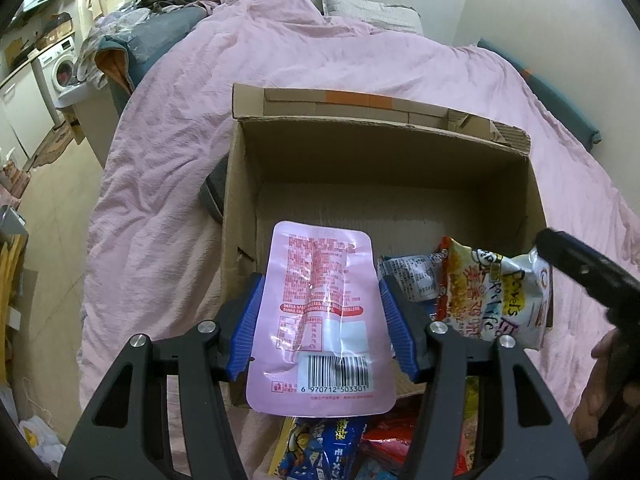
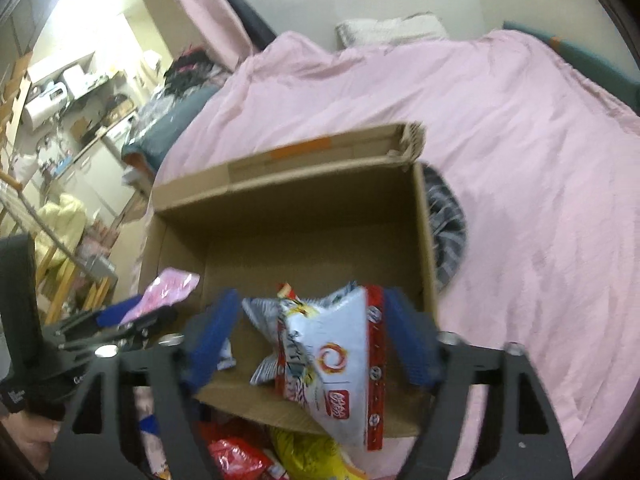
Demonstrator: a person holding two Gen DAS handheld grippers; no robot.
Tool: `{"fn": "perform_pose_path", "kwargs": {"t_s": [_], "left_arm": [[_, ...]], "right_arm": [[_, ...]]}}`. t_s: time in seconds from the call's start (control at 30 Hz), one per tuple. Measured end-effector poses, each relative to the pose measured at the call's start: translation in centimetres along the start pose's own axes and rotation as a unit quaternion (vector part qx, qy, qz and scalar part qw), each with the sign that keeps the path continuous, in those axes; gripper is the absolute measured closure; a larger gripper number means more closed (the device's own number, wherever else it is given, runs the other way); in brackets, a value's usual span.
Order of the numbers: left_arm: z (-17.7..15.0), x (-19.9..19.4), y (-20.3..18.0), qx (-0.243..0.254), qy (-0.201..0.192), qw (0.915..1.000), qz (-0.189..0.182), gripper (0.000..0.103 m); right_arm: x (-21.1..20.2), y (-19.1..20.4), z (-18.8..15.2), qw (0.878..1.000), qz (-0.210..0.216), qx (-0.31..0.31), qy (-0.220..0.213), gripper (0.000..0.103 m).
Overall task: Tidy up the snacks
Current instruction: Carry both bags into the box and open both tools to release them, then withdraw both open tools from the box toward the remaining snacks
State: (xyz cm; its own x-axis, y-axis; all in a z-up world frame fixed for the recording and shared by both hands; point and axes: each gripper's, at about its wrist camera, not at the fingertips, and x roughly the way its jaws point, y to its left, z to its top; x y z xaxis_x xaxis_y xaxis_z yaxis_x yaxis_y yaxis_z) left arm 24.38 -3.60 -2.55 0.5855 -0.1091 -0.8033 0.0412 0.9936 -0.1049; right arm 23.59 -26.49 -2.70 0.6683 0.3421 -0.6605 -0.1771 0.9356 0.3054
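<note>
Closest to me, the left gripper (image 1: 320, 320) is clamping a pink pouch (image 1: 320, 320) between its blue pads (image 1: 248, 328), barcode side showing, the pouch standing upright with its top reaching over the near edge of the cardboard box (image 1: 240, 208). Below this claw, loose snack packets (image 1: 320, 452) in blue, red and yellow are lying in a heap just in front of the box.

To the right of that claw, the right gripper (image 2: 306, 340) is hanging over the near right part of the box with its jaws standing wide apart. A white and red snack bag (image 2: 332, 360) is sitting between them; the right pad (image 2: 408, 344) is just beside the bag's red edge and the left pad (image 2: 212, 340) is well clear of it, so nothing is being squeezed. The bag is leaning across the box's near wall, its lower end hanging out over the heap. A second, silvery packet (image 2: 260, 312) is lying behind it on the box floor. The view from this claw is blurred.

Ahead of both claws the rest of the box floor is lying bare, with the far flap (image 1: 360, 104) standing up, a strip of orange tape on it. The box is resting on a pink quilt (image 1: 304, 48) covering a bed, a dark striped cloth (image 2: 448, 224) tucked against its right wall. Beyond the quilt a pale pillow (image 1: 360, 8) is lying by the wall, and off to the far left a washing machine (image 1: 60, 68) is standing.
</note>
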Motion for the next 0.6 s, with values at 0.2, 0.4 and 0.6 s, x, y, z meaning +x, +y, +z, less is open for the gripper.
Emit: {"fn": "perform_pose_path", "kwargs": {"t_s": [0.2,0.4,0.6], "left_arm": [[0.2,-0.4,0.4,-0.013,-0.005,0.9999,-0.004,0.015],[0.4,-1.1,0.6,-0.021,-0.026,0.9994,0.004,0.008],[0.4,-1.3,0.8,-0.024,-0.027,0.9993,0.007,0.008]], "right_arm": [[0.2,-0.6,0.2,1.000,0.001,0.015,0.006,0.009],[0.4,-0.2,0.4,1.000,0.003,0.011,0.012,0.009],[0.7,0.1,0.3,1.000,0.001,0.001,0.017,0.009]]}}
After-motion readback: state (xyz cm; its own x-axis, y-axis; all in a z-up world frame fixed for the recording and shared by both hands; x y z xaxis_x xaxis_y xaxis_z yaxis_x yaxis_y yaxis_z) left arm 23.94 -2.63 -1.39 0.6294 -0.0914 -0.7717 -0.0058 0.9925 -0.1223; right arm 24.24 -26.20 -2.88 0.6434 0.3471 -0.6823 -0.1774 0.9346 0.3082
